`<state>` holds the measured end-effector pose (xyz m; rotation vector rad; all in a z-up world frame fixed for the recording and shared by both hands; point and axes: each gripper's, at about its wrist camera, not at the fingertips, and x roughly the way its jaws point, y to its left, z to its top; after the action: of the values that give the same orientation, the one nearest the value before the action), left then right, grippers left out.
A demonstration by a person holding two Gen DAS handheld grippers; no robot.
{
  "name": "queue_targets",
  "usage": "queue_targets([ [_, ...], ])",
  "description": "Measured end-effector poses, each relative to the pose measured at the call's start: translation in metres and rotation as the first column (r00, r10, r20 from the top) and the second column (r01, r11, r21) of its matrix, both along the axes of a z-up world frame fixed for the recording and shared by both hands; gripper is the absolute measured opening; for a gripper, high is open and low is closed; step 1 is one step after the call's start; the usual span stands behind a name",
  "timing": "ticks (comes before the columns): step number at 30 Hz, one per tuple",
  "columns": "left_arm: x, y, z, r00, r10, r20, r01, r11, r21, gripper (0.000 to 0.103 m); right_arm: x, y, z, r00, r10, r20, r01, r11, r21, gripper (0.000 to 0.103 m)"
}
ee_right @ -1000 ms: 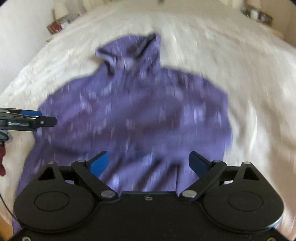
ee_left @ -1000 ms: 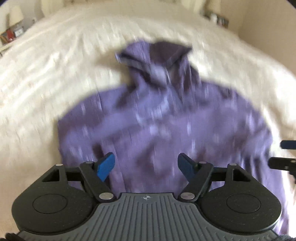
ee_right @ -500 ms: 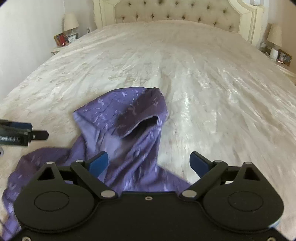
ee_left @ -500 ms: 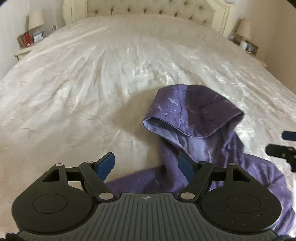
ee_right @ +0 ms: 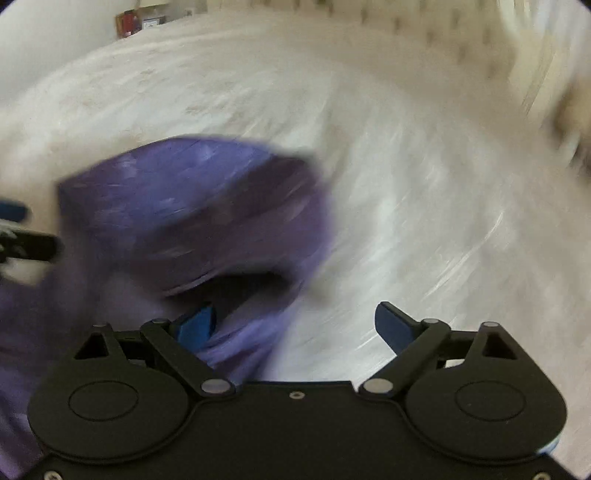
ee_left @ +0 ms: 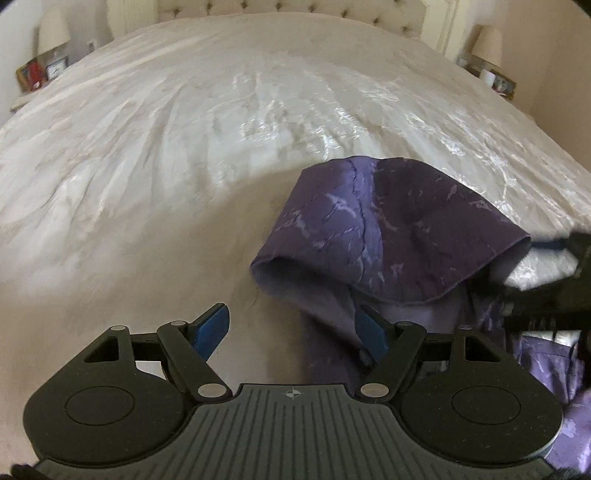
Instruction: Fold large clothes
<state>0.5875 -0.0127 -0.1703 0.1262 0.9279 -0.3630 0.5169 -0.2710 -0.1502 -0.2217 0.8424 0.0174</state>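
Note:
A purple hoodie lies on the white bed. Its hood [ee_left: 391, 236] shows in the left wrist view, right of centre, opening toward me; it also shows blurred in the right wrist view [ee_right: 207, 206] at left. My left gripper [ee_left: 291, 332] is open and empty, low over the bed just left of the hood, its right finger [ee_left: 371, 334] over the hood's edge. My right gripper [ee_right: 295, 326] is open and empty at the hood's right side, its left finger [ee_right: 195, 326] over the purple cloth. The hoodie's body is mostly hidden below both views.
The white bedspread [ee_left: 184, 147] stretches ahead to a tufted headboard [ee_left: 280, 7]. Nightstands with lamps and small items stand at the far left [ee_left: 40, 66] and far right [ee_left: 491, 70]. The other gripper shows at the right edge [ee_left: 554, 288] of the left wrist view.
Both grippers have moved forward from over the hoodie's body up to the hood and come lower and closer to it. Both have stayed open. The right wrist view is now blurred by motion.

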Motion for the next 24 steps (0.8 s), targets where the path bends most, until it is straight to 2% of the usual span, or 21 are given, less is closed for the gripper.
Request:
queue_targets([
  [1,0.002,-0.003,0.0,1.0,-0.009,0.005,0.009,1.0,0.006,0.074,0.003,-0.014,0.002,0.998,-0.057,0.033,0.057,0.998,-0.003,0.093],
  [2,0.004,-0.006,-0.001,1.0,-0.02,0.012,0.02,1.0,0.012,0.074,0.008,-0.033,0.003,0.99,-0.139,0.029,0.138,0.989,0.048,0.093],
  [4,0.008,-0.012,-0.005,0.999,-0.038,0.027,0.037,0.999,0.03,0.074,0.013,-0.076,-0.001,0.959,-0.282,-0.036,0.283,0.934,0.22,0.097],
  [6,0.012,-0.017,-0.009,0.998,-0.05,0.041,0.047,0.997,0.062,0.074,0.008,-0.093,-0.01,0.946,-0.313,-0.084,0.323,0.9,0.293,0.098],
  [8,0.016,-0.019,-0.015,0.997,-0.061,0.048,0.057,0.994,0.088,0.074,0.001,-0.098,-0.019,0.942,-0.321,-0.098,0.336,0.888,0.314,0.098],
  [10,0.018,-0.019,-0.018,0.995,-0.072,0.069,0.063,0.991,0.122,0.074,-0.006,-0.107,-0.025,0.928,-0.353,-0.121,0.371,0.841,0.392,0.098],
  [11,0.019,-0.019,-0.018,0.993,-0.08,0.091,0.067,0.987,0.148,0.074,-0.007,-0.107,-0.024,0.922,-0.366,-0.127,0.385,0.833,0.398,0.098],
  [12,0.02,-0.018,-0.017,0.99,-0.077,0.122,0.055,0.984,0.17,0.074,-0.008,-0.103,-0.023,0.926,-0.361,-0.114,0.376,0.849,0.371,0.098],
  [14,0.022,-0.011,-0.011,0.985,-0.042,0.167,0.012,0.984,0.179,0.074,-0.003,-0.083,-0.015,0.95,-0.308,-0.046,0.31,0.918,0.249,0.098],
  [16,0.028,-0.001,-0.004,0.983,0.003,0.181,-0.027,0.991,0.128,0.074,-0.002,-0.059,-0.004,0.971,-0.234,0.046,0.229,0.969,0.096,0.098],
  [19,0.03,0.005,0.004,0.98,0.012,0.201,-0.033,0.994,0.104,0.074,-0.01,-0.021,0.01,0.977,-0.103,0.189,0.129,0.983,-0.13,0.098],
  [21,0.027,0.002,0.007,0.974,-0.015,0.224,-0.011,0.993,0.114,0.074,-0.018,0.0,0.015,0.969,0.019,0.246,0.035,0.976,-0.214,0.093],
  [22,0.024,0.001,0.008,0.971,-0.034,0.237,0.006,0.993,0.118,0.074,-0.024,0.009,0.018,0.96,0.092,0.264,-0.028,0.971,-0.236,0.087],
  [23,0.023,-0.002,0.009,0.969,-0.05,0.243,0.021,0.993,0.12,0.07,-0.027,0.016,0.019,0.953,0.144,0.268,-0.075,0.965,-0.251,0.066],
  [24,0.021,-0.004,0.009,0.966,-0.07,0.25,0.04,0.991,0.125,0.062,-0.029,0.022,0.019,0.945,0.19,0.267,-0.118,0.957,-0.265,0.04],
])
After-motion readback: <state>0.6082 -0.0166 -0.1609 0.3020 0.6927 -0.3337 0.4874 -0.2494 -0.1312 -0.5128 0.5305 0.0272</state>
